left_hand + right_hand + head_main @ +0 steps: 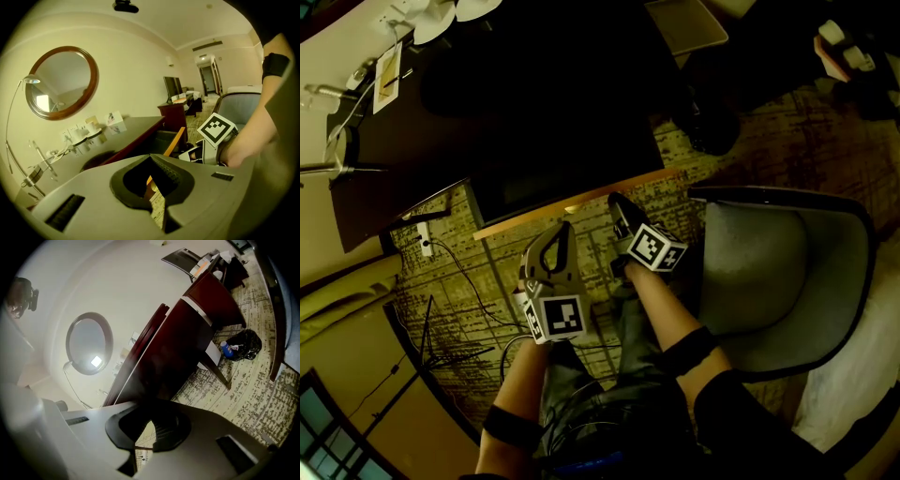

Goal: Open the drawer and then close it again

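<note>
The dark wooden desk (534, 103) has its drawer (572, 204) pulled out, and the drawer's light wooden front edge runs across the middle of the head view. My left gripper (561, 232) is shut and empty just short of that edge. My right gripper (619, 201) is also shut and empty; its tip lies at the same edge, further right, and I cannot tell if it touches. In the left gripper view the open drawer (174, 139) shows an orange wooden side beyond my left gripper (157, 206), with the right gripper's marker cube (216, 129) beside it. The right gripper view shows the desk (173, 348) ahead.
A grey armchair (787, 272) stands close on the right. Cables (450, 309) trail over the patterned carpet under the desk's left end. A black bag with a blue bottle (241, 345) sits on the floor by the desk leg. A lamp (23, 84) and cups stand on the desk.
</note>
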Motion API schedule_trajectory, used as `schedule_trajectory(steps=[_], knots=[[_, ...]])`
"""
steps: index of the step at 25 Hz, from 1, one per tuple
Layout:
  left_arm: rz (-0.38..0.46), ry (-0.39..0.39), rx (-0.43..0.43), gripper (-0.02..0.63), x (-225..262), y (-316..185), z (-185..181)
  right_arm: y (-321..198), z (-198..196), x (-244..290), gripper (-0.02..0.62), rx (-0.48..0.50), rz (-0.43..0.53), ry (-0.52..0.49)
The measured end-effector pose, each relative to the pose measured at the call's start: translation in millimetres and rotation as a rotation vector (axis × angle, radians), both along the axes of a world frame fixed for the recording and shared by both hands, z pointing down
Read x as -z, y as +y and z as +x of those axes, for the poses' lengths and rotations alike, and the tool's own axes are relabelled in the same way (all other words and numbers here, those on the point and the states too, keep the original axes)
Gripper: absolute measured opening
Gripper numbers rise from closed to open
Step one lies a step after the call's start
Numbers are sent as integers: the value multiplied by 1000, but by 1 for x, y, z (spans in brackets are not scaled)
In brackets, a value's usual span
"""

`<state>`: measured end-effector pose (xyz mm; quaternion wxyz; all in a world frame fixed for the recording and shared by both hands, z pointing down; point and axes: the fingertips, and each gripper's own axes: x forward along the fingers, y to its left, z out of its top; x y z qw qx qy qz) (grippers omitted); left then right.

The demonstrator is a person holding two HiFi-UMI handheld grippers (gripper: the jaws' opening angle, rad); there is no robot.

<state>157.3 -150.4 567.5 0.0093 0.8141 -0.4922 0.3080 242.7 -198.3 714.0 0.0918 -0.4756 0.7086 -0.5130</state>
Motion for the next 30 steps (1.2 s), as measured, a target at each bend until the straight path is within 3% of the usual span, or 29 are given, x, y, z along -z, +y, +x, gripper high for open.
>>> schedule_trajectory(steps=[22, 30], knots=[[36, 1, 159, 6, -14, -29, -55, -134, -32, -2, 0, -64, 54, 19], [37, -7, 198, 6, -13, -28, -74, -153, -35, -3, 3, -62, 83, 45]])
